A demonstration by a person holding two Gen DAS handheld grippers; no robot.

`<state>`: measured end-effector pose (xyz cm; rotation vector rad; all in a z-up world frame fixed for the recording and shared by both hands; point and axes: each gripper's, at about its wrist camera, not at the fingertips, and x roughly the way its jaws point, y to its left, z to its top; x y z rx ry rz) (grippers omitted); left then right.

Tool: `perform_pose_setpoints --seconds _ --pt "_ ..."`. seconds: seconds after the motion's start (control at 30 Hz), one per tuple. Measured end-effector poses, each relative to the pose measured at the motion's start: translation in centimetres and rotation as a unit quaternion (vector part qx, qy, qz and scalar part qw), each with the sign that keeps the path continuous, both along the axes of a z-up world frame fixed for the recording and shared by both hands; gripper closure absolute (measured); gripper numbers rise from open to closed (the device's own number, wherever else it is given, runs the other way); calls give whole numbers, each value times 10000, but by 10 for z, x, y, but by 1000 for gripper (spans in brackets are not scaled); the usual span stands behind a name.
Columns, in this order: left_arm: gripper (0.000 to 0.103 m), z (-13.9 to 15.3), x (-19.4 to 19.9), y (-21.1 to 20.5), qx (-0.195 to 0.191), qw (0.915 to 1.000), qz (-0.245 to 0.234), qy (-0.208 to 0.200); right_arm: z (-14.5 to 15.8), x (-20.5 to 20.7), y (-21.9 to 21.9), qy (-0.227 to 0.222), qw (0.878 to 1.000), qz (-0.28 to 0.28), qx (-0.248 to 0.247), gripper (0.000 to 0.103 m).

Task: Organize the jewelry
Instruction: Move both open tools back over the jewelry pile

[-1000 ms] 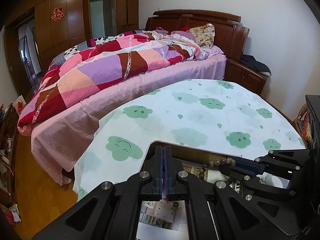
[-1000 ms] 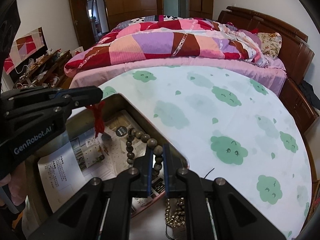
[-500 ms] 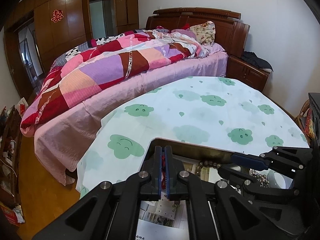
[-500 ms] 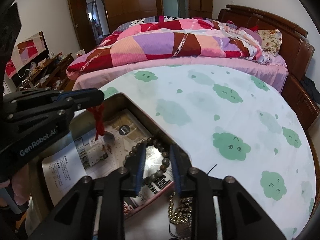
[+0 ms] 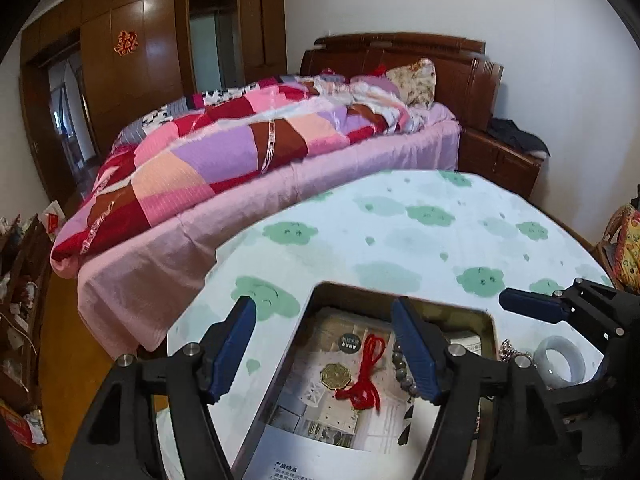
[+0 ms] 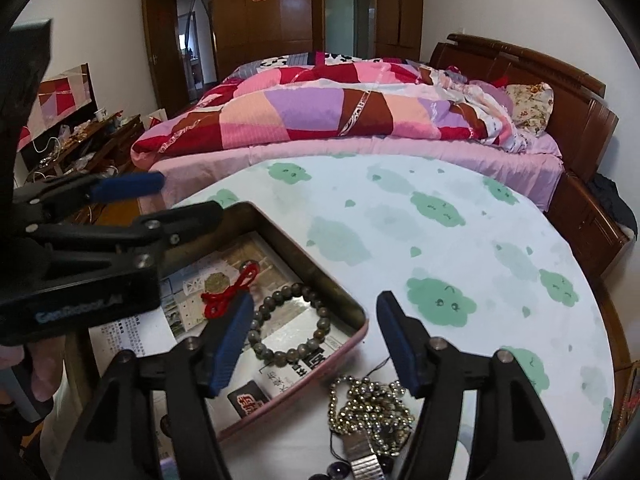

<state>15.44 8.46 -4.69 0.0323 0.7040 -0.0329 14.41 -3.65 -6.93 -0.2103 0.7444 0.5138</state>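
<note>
A shallow metal tin (image 5: 406, 303) (image 6: 304, 249) lined with printed paper sits on the cloud-print table. In it lie a red cord (image 5: 366, 376) (image 6: 228, 294) with a gold pendant (image 5: 335, 376) and a grey-green bead bracelet (image 6: 288, 326) (image 5: 402, 364). My left gripper (image 5: 324, 346) is open above the tin, empty. My right gripper (image 6: 314, 340) is open and empty over the tin's near corner. A silver bead chain (image 6: 370, 404) lies on the table beside the tin. A pale bangle (image 5: 560, 362) lies right of the tin.
The round table (image 6: 460, 240) stands next to a bed with a patchwork quilt (image 5: 224, 152). A wooden nightstand (image 5: 500, 160) stands by the wall. A cluttered low cabinet (image 6: 80, 136) stands at the far left.
Both grippers have opened. The red cord with its pendant dropped from the left gripper into the tin; the bracelet left the right gripper and lies in the tin.
</note>
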Motion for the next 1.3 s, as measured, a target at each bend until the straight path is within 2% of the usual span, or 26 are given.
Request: perform_pose_setpoints --seconds 0.4,0.63,0.87,1.0,1.1,1.3 --pt "32 2 -4 1 8 9998 220 39 4 1 -13 -9 9999 -68 77 33" --pt "32 10 -42 -7 -34 9997 221 -126 10 -24 -52 -107 9996 -268 81 24" --pt "32 8 -92 -30 7 9998 -2 -215 0 -50 -107 60 9969 -754 198 24" --pt "32 8 -105 -49 89 9996 -207 -158 -10 -67 -131 170 9944 -985 346 24" --pt "32 7 -110 -59 64 9996 -234 -141 -16 -76 -141 240 9927 -1107 414 24" --pt "32 3 -123 -78 -8 9996 -239 -114 -24 -90 -144 242 9938 -1008 398 24"
